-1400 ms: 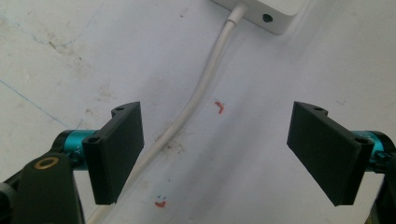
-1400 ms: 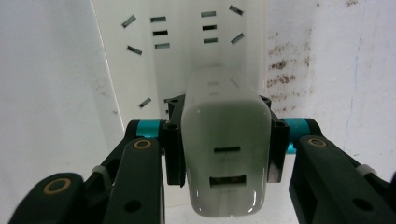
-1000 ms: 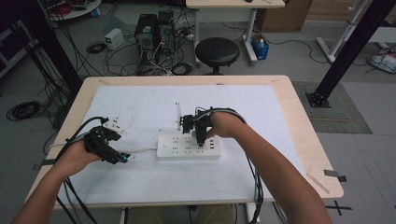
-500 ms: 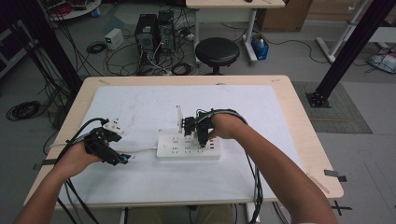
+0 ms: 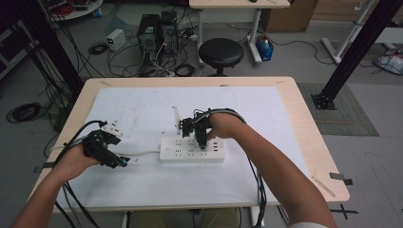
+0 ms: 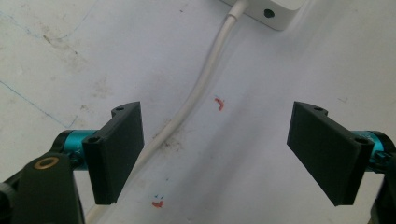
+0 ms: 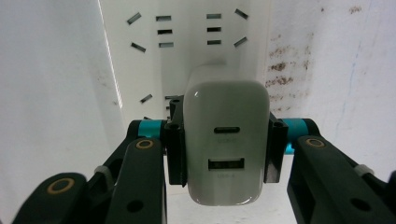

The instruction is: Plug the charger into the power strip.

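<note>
— Two grippers at work; start with the high view. Where is each?

— High view: the right gripper (image 5: 201, 138) points straight down over the white power strip (image 5: 191, 149), which lies near the table's middle with its long axis running left to right. The left gripper (image 5: 113, 159) sits well apart to the strip's left, beside the strip's cord (image 5: 142, 154).

— And the left gripper view?

— Its jaws stand spread with nothing between the pads; the cord (image 6: 196, 93) runs up the white table cover (image 6: 280, 70) toward a corner of the strip (image 6: 275, 11).

— Right gripper view?

— The jaws pinch a white charger (image 7: 226, 140) by its two sides, USB ports facing the camera. The strip (image 7: 187, 42) lies directly beyond it, slots in rows along the approach line.

— So what matters for the next move?

— I'd judge the charger's far end must line up square with a socket directly below; the right hand is the one placed for it.
</note>
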`<state>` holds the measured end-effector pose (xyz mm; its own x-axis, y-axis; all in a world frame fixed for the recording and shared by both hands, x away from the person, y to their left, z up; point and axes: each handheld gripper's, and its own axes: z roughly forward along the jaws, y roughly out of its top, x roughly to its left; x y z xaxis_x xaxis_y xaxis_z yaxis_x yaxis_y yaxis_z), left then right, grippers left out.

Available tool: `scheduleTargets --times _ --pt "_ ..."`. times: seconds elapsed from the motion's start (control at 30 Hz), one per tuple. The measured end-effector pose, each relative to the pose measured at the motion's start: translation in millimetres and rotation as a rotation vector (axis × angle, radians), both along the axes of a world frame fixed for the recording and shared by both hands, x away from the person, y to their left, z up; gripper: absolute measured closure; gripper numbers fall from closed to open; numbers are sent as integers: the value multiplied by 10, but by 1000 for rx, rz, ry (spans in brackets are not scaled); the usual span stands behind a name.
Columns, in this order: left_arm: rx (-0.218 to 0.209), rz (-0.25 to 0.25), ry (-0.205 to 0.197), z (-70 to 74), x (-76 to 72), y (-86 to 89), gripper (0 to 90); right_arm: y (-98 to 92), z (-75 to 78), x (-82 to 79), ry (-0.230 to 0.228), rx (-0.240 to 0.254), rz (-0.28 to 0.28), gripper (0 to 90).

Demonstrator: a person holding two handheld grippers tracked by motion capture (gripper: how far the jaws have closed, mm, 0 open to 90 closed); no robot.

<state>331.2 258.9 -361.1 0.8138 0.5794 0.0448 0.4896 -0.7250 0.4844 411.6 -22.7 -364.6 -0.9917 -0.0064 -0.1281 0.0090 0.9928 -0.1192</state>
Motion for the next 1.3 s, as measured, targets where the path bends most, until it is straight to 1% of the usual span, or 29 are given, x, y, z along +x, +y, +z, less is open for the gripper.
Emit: scheduleTargets --times 0.03,0.07,0.13,0.17,0.2,0.23,0.27,0.3,0.33,0.37,0.4,0.43,0.47,0.53,0.57,0.67,0.7,0.8,0.9,0.97,1.0,1.03,1.07,1.1,1.13,1.2,1.23,1.27,1.3 --pt "-3 -1 -1 0 4 -4 187 -3 -1 0 -1 1 0 622" --pt "-1 -6 -3 4 8 -6 187 -14 2 -2 4 6 -15 623" --pt "-12 1 -4 -3 5 -13 187 -80 2 47 26 56 -54 623" --pt "-7 -4 -5 -3 6 -7 187 -128 7 57 39 84 -93 622" --pt "-13 0 -2 -13 2 -6 187 -174 0 75 51 123 -118 619" --pt "-5 -2 0 -20 1 -1 187 -208 -5 75 51 144 -129 619" --pt "-5 -1 1 -32 -1 3 187 -219 -6 67 48 147 -118 621" --pt "-4 -2 3 -39 -1 6 187 -205 -11 33 25 135 -97 623" --pt "-3 -3 3 -46 2 6 187 -177 -24 -11 -10 113 -46 625" --pt "-10 1 4 -52 5 2 187 -145 -32 -66 -42 82 -15 626" --pt "-13 2 2 -55 7 -4 187 -117 -43 -95 -64 63 16 626" --pt "-14 -1 3 -58 7 -12 187 -99 -42 -98 -64 45 21 626" --pt "-18 -2 2 -65 2 -24 187 -90 -45 -83 -52 47 14 626" --pt "-15 -11 1 -71 -13 -35 187 -76 -92 -29 -23 29 6 626" --pt "-18 -11 -1 -76 -22 -31 187 -72 -88 0 -5 30 3 626" --pt "-25 3 -1 -95 -16 10 187 -130 -92 47 27 83 -27 625" --pt "-25 6 1 -100 -6 23 187 -123 -93 57 38 79 -35 625" --pt "-32 8 4 -115 12 38 187 -110 -101 79 45 66 -26 624" --pt "-31 7 1 -114 2 41 187 -113 -120 74 46 69 -31 621" --pt "-35 9 0 -114 -6 56 187 -137 -126 92 58 86 -58 606" --pt "-34 13 0 -112 -13 69 187 -155 -115 100 63 99 -67 547" --pt "-34 13 -2 -110 -17 85 187 -184 -87 108 76 151 -88 406" --pt "-31 15 -4 -105 -17 105 187 -229 -34 127 95 202 -132 314" --pt "-34 20 -3 -100 -14 124 187 -287 25 146 112 245 -177 247" --pt "-34 27 -6 -92 -7 138 187 -346 74 165 114 268 -209 209" --pt "-41 38 -14 -67 3 153 187 -471 173 178 106 315 -256 206" --pt "-46 39 -19 -50 4 154 187 -532 214 191 97 355 -276 181" --pt "-49 39 -24 -33 5 154 187 -592 254 205 87 384 -325 146" --pt "-49 39 -27 -19 7 155 187 -654 294 214 92 405 -363 109"
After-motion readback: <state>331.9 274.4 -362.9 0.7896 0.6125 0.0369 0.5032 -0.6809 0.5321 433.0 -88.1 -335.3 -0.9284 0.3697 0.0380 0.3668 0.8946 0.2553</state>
